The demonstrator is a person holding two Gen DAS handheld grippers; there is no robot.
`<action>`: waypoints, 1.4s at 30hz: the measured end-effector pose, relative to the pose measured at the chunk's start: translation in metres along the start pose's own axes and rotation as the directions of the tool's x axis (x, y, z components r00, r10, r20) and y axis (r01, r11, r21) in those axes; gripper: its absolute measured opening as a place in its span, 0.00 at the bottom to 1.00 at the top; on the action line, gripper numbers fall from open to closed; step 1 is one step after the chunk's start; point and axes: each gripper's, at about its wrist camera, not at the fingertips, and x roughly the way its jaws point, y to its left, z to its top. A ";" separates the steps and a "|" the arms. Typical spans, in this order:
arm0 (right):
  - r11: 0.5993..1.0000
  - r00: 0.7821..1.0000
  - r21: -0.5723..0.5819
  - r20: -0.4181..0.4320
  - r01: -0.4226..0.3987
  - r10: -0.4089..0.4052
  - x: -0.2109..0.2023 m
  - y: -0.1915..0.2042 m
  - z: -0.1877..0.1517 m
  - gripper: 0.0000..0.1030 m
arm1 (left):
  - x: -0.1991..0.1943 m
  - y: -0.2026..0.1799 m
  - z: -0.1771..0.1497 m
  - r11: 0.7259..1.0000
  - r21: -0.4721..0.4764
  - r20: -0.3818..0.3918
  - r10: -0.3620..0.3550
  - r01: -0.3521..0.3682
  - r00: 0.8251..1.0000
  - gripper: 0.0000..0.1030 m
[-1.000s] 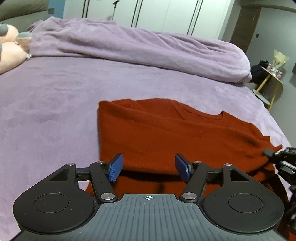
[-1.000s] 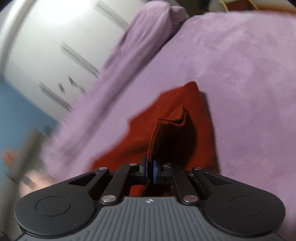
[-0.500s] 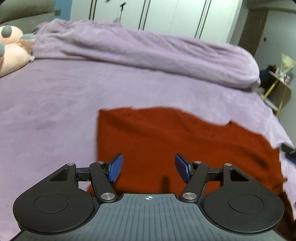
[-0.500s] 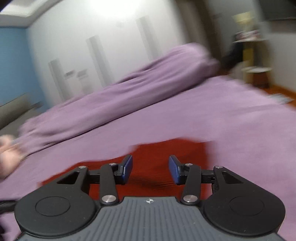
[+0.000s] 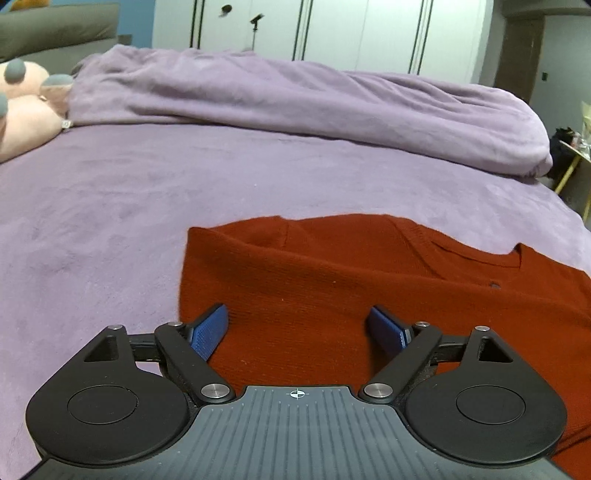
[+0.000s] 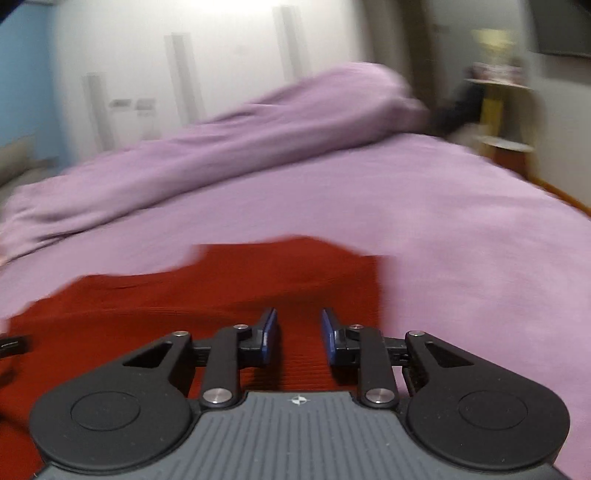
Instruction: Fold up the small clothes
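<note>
Since the bed was the biggest thing in both shots, I'll start there: a wide mattress under a soft lilac fleece cover (image 5: 110, 206) filled most of each frame, with a rumpled lilac duvet (image 5: 295, 103) heaped along the upper half and white wardrobe doors (image 5: 351, 33) behind it. A peach plush toy with grey paws (image 5: 22, 110) sat at the upper left edge of the left wrist view.

Next down in size, the rust-red knitted sweater (image 5: 332, 288) lay flat on the cover in the lower middle of the left view, running off to the right edge. In the blurry right wrist view the same sweater (image 6: 221, 288) sat lower centre and left. Its outline looked straight-sided on the left, and I could see a seam or layer edge near the neckline at centre right, so my guess was that a side or sleeve was already folded in. It was still a wide slab though, so I'd say at least one more fold was left.

Smallest bits: the left gripper (image 5: 298, 330) hovered low over the sweater with its blue pads spread wide, holding nothing. The right gripper (image 6: 298, 338) was parted more narrowly over the fabric, also empty.
</note>
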 end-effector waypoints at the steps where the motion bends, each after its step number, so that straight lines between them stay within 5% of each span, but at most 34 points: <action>1: 0.999 1.000 0.045 0.001 -0.014 0.014 -0.001 -0.012 0.000 0.24 | 0.000 -0.001 0.000 1.000 0.005 0.001 0.005 -0.005 1.000 0.87; 11: 0.992 0.997 -0.106 -0.021 0.065 -0.068 -0.006 0.010 -0.003 0.35 | -0.013 0.014 0.001 0.996 0.015 -0.077 0.085 -0.084 0.993 0.93; 12: 0.975 0.987 -0.160 -0.016 0.157 -0.161 -0.008 0.017 -0.002 0.39 | -0.015 0.019 0.000 0.996 0.014 -0.099 0.091 -0.090 0.991 0.94; 13: 0.898 0.930 -0.256 0.010 0.358 -0.367 -0.010 0.027 -0.003 0.40 | -0.018 0.023 -0.001 0.994 0.027 -0.109 0.110 -0.108 0.988 0.94; 14: 0.851 0.892 -0.281 0.047 0.443 -0.449 -0.014 0.027 -0.004 0.40 | -0.023 0.026 -0.001 0.987 0.056 -0.109 0.153 -0.148 0.982 0.94; 15: 0.860 0.895 -0.257 0.050 0.441 -0.444 -0.025 0.021 -0.003 0.40 | -0.030 0.029 -0.002 0.980 0.081 -0.101 0.189 -0.181 0.977 0.94; 17: 0.947 0.953 -0.121 -0.021 0.298 -0.303 -0.059 -0.002 -0.004 0.44 | -0.048 0.038 -0.006 0.973 0.100 -0.096 0.216 -0.206 0.972 0.93; 20: 0.987 0.986 -0.033 -0.051 0.160 -0.161 -0.122 -0.026 -0.021 0.61 | -0.085 0.055 -0.021 0.985 0.052 -0.150 0.170 -0.164 0.974 0.93; 22: 0.996 0.994 -0.020 -0.065 0.089 -0.091 -0.169 -0.038 -0.040 0.74 | -0.114 0.064 -0.039 0.994 0.022 -0.184 0.109 -0.106 0.977 0.93; 26: 0.992 0.983 0.097 -0.152 -0.086 0.101 -0.244 -0.059 -0.084 0.81 | -0.177 0.080 -0.094 0.999 -0.039 -0.249 -0.004 -0.006 0.968 0.93; 28: 0.978 0.973 0.180 -0.186 -0.106 0.140 -0.271 -0.070 -0.105 0.81 | -0.204 0.085 -0.122 0.999 -0.049 -0.281 -0.017 0.003 0.959 0.93; 33: 0.969 0.966 0.243 -0.241 -0.036 0.096 -0.296 -0.084 -0.134 0.72 | -0.245 0.096 -0.165 0.993 -0.114 -0.315 -0.066 0.031 0.947 0.93; 37: 0.964 0.955 0.248 -0.250 -0.098 0.162 -0.298 -0.081 -0.134 0.61 | -0.250 0.101 -0.167 0.990 -0.121 -0.304 -0.099 0.064 0.948 0.88; 42: 0.954 0.948 0.282 -0.264 -0.102 0.180 -0.296 -0.083 -0.131 0.41 | -0.245 0.116 -0.160 0.950 -0.284 -0.310 -0.216 0.126 0.926 0.76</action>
